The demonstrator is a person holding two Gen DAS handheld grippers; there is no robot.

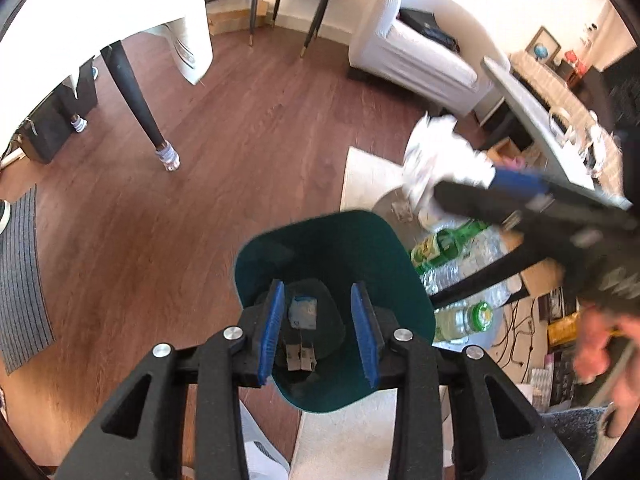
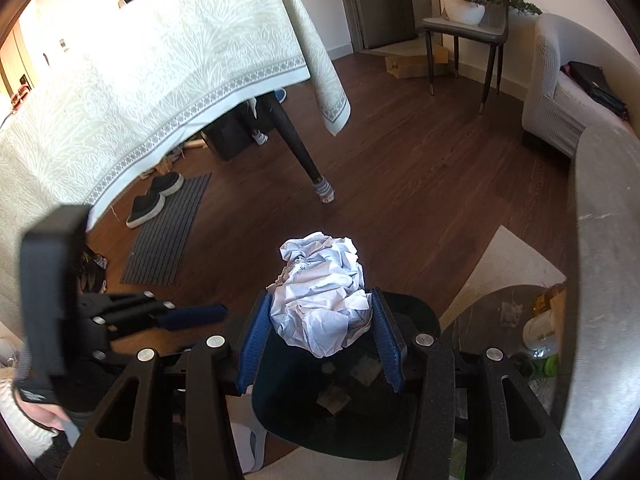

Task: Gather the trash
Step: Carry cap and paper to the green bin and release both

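Note:
A dark green bin (image 1: 336, 248) stands on the floor, seen from above, with small scraps (image 1: 303, 312) at its bottom. My left gripper (image 1: 319, 312) is open over the bin's mouth and holds nothing. My right gripper (image 2: 320, 332) is shut on a crumpled white paper ball (image 2: 320, 300) above the bin (image 2: 416, 312). In the left wrist view the paper ball (image 1: 440, 156) and the right gripper (image 1: 496, 184) are up and right of the bin. The left gripper (image 2: 188, 316) shows at the left of the right wrist view.
Plastic bottles (image 1: 464, 264) and a green bottle (image 1: 452, 240) lie on a round low table (image 2: 492, 320) right of the bin. A dining table with a tablecloth (image 2: 140, 60), its leg (image 2: 296, 140), a sofa (image 2: 560, 92), a chair (image 2: 464, 32), a doormat (image 2: 168, 228) and shoes (image 2: 156, 196) surround the wooden floor.

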